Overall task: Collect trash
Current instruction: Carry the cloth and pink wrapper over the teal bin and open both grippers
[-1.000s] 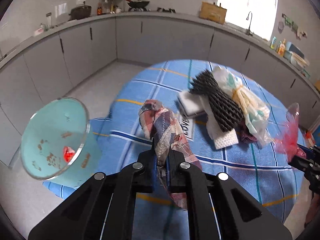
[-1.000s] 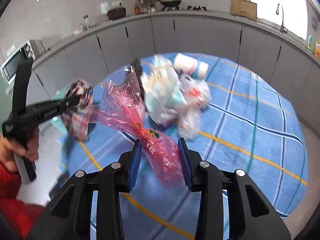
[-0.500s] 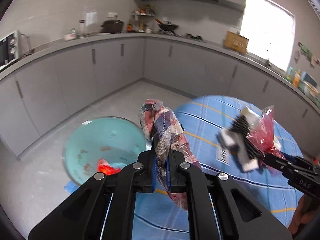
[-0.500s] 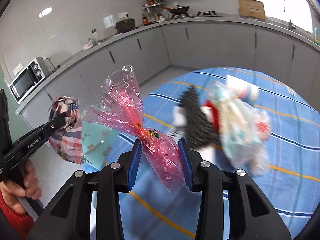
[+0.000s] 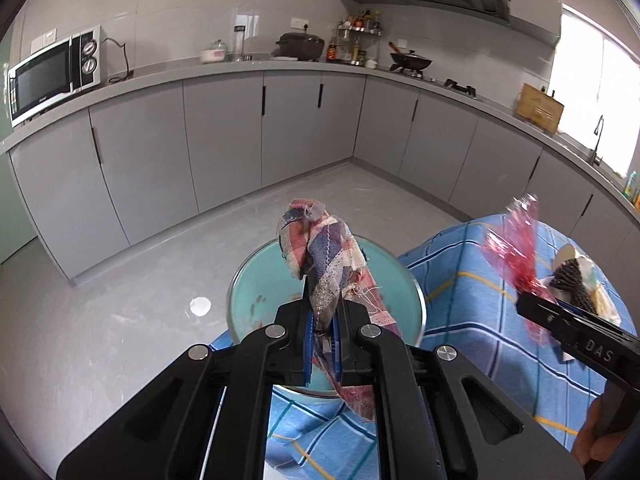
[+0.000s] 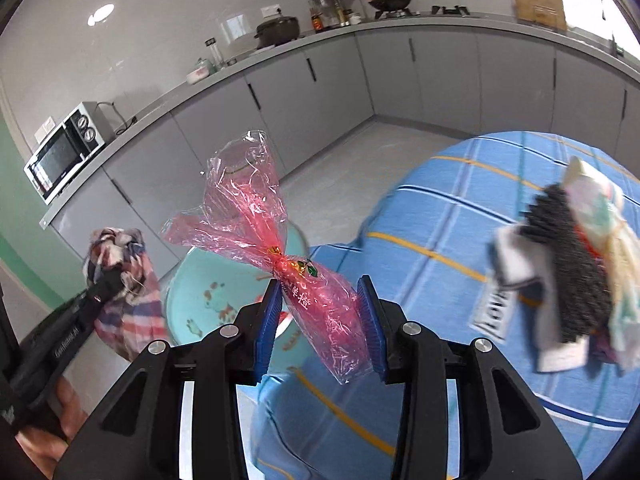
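Two pieces of trash are held above a teal bin at the lower centre of both views, beside the blue checked tablecloth. A plaid rag is clamped tight in the left gripper, its bunched end rising over the bin's rim. A red cellophane wrapper is pinched in the narrowly parted right gripper, its twisted neck just above the blue pads. Bare grey floor lies left of the bin; remaining trash is seen at right.
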The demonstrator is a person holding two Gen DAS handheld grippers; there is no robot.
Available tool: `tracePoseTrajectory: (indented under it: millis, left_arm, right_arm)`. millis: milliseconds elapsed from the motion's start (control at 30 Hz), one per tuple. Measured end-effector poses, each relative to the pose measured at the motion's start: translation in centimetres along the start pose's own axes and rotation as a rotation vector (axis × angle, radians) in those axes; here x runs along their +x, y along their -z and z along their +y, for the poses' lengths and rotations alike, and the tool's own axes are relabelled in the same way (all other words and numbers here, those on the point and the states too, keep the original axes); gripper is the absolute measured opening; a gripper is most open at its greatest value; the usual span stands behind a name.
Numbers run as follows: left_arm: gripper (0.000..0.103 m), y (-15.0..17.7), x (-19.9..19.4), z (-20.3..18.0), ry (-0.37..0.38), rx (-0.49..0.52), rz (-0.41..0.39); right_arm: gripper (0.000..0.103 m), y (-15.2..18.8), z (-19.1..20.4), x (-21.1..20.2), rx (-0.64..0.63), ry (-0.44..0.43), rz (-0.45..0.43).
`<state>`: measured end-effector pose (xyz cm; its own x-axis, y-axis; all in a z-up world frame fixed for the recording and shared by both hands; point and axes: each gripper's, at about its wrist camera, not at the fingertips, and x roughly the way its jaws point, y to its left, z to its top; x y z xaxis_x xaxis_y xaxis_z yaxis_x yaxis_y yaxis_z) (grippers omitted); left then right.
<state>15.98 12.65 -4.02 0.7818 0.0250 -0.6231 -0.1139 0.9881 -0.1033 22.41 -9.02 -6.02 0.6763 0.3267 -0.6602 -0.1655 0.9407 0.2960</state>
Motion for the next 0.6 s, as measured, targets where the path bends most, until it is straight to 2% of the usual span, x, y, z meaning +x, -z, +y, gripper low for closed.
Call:
tracePoseTrajectory:
  millis: [233,600]
  left_arm:
    - [0.007,0.2,1.8,1.4,-0.008,-0.015,0.025]
    - [0.007,0.3,4.9,2.5,-0.024,-0.013,0.065]
  right_arm:
    - [0.04,-0.6,3.6,3.7,-0.042,0.021,0.024]
    - [0.041,-0.9,5.5,7.9,-0.042,0.034,0.061]
